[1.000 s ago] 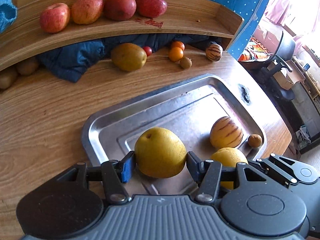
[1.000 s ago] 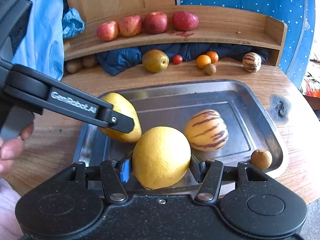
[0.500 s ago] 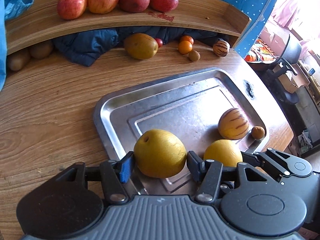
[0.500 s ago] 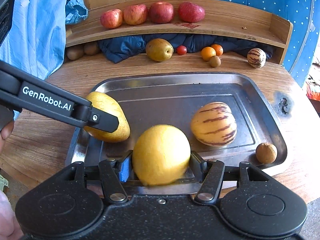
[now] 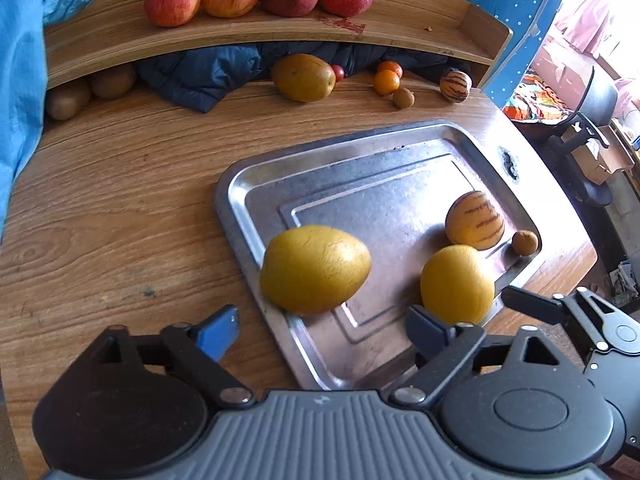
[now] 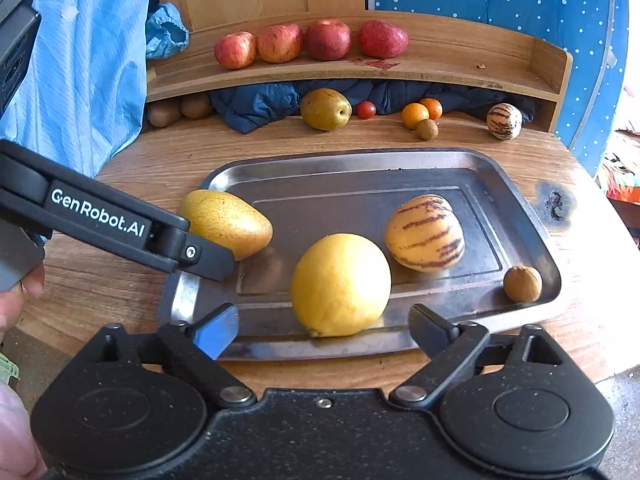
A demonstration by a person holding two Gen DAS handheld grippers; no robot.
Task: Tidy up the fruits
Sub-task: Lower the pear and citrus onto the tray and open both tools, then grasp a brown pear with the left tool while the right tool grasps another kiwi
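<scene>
my left claw (image 5: pixel 322 330) gapes wide, nothing between its fingers; my right claw (image 6: pixel 324 330) likewise spread, gripping nothing. steel tray (image 6: pixel 440 160) sits on the round wooden table (image 5: pixel 120 200). yellow pear (image 5: pixel 314 268) lies on its side at the tray's near left edge, partly over the rim, just ahead of my left claw. round yellow citrus (image 6: pixel 340 284) rests on the tray's near edge, just ahead of my right claw, apart from both fingers. striped melon-like fruit (image 6: pixel 425 233) just right of it and farther in; small brown fruit (image 6: pixel 522 283) in the near right corner. far side: four red apples (image 6: pixel 310 42) in a row on the curved shelf; below them on the table a green-brown pear (image 6: pixel 325 109), a cherry tomato (image 6: pixel 366 109), two small oranges (image 6: pixel 422 113), another striped fruit (image 6: pixel 504 121).
</scene>
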